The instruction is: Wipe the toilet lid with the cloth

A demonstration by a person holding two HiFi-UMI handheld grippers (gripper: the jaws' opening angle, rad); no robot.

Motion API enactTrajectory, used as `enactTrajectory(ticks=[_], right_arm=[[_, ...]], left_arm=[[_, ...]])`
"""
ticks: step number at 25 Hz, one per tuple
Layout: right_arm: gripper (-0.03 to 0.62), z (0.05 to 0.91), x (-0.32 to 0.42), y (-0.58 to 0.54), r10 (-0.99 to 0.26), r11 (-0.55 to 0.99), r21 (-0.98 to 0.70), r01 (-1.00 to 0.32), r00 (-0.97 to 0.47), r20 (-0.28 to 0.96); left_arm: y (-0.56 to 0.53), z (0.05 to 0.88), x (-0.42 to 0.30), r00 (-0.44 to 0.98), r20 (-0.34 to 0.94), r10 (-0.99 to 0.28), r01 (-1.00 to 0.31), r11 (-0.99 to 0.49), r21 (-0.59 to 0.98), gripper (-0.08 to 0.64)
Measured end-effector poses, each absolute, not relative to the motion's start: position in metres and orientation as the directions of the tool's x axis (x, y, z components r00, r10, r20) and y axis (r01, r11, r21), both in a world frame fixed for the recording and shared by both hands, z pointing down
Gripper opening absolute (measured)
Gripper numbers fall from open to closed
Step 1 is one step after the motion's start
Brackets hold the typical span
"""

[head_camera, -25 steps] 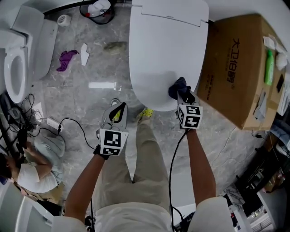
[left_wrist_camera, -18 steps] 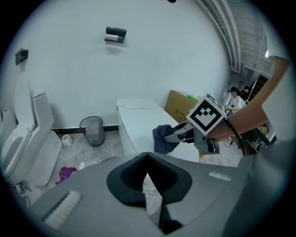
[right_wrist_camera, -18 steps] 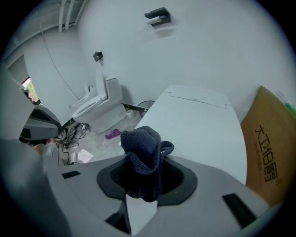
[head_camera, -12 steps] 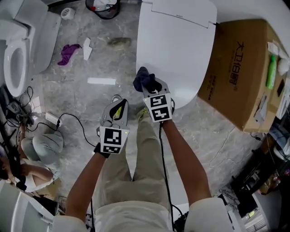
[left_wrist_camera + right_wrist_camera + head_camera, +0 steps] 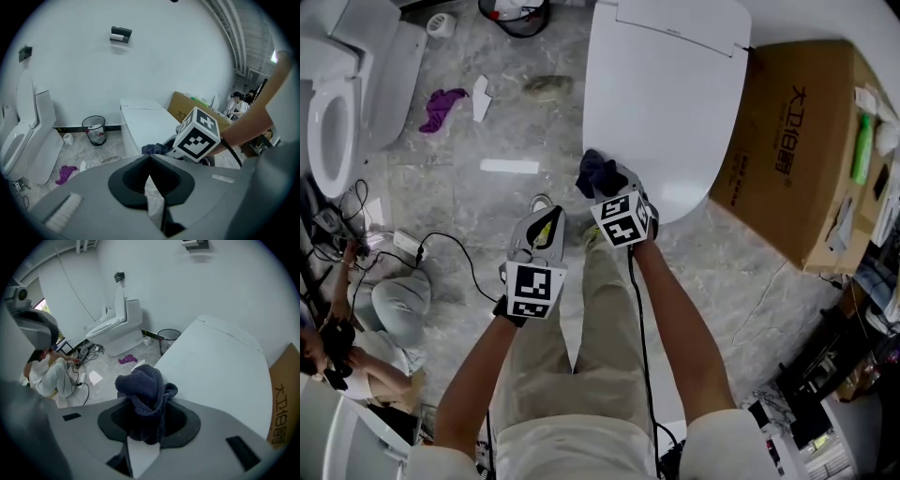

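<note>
Right gripper with cloth, from the toilet lid's right front edge to its left.

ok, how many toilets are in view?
2. The closed toilet sits top centre in the head view; the open toilet stands at the left edge. A white shape at the bottom left corner may be another; cannot tell.

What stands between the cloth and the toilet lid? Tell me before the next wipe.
Nothing visible does. The right tool is shut on the dark cloth, which is already at the near left edge of the white toilet lid. The lid's top beyond the cloth is bare.
</note>
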State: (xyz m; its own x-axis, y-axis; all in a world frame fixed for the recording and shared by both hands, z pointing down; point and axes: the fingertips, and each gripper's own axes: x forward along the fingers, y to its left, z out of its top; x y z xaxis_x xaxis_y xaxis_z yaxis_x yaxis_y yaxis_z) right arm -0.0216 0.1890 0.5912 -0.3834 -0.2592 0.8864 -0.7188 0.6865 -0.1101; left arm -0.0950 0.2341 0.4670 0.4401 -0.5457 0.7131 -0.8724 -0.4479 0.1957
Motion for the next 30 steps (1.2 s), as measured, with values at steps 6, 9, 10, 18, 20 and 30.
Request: enactTrajectory(ticks=[6, 9, 10, 18, 20, 30], right_arm=[[0.129, 0.592, -0.02, 0.188, -0.246, 0.686, -0.117, -0.718, -0.381, 0.891], [0.129, 0.592, -0.016, 0.189, -0.248, 0.686, -0.115, -0.719, -0.38, 0.891], [0.129, 0.592, -0.014, 0.189, -0.25, 0.684, -0.114, -0.72, -0.378, 0.891], [0.129, 0.593, 0.011, 0.189, -0.27, 0.657, -0.105, -0.747, -0.363, 0.892], [0.129, 0.593, 0.015, 0.191, -0.268, 0.655, -0.104, -0.748, -0.359, 0.894], [0.129, 0.592, 0.035, 0.189, -0.272, 0.646, -0.098, -0.757, -0.349, 0.897]], left_arm=[[0.23, 0.465, -0.089, 0.444, 0.714, -0.542, -0.867, -0.462, 0.188, 0.0], [0.228, 0.462, -0.084, 0.453, 0.71, -0.539, -0.86, -0.473, 0.189, 0.0], [0.228, 0.461, -0.083, 0.455, 0.71, -0.538, -0.858, -0.477, 0.188, 0.0], [0.225, 0.462, -0.072, 0.466, 0.713, -0.523, -0.847, -0.497, 0.189, 0.0], [0.226, 0.462, -0.071, 0.469, 0.715, -0.518, -0.844, -0.502, 0.19, 0.0], [0.222, 0.466, -0.062, 0.48, 0.72, -0.501, -0.832, -0.521, 0.192, 0.0]])
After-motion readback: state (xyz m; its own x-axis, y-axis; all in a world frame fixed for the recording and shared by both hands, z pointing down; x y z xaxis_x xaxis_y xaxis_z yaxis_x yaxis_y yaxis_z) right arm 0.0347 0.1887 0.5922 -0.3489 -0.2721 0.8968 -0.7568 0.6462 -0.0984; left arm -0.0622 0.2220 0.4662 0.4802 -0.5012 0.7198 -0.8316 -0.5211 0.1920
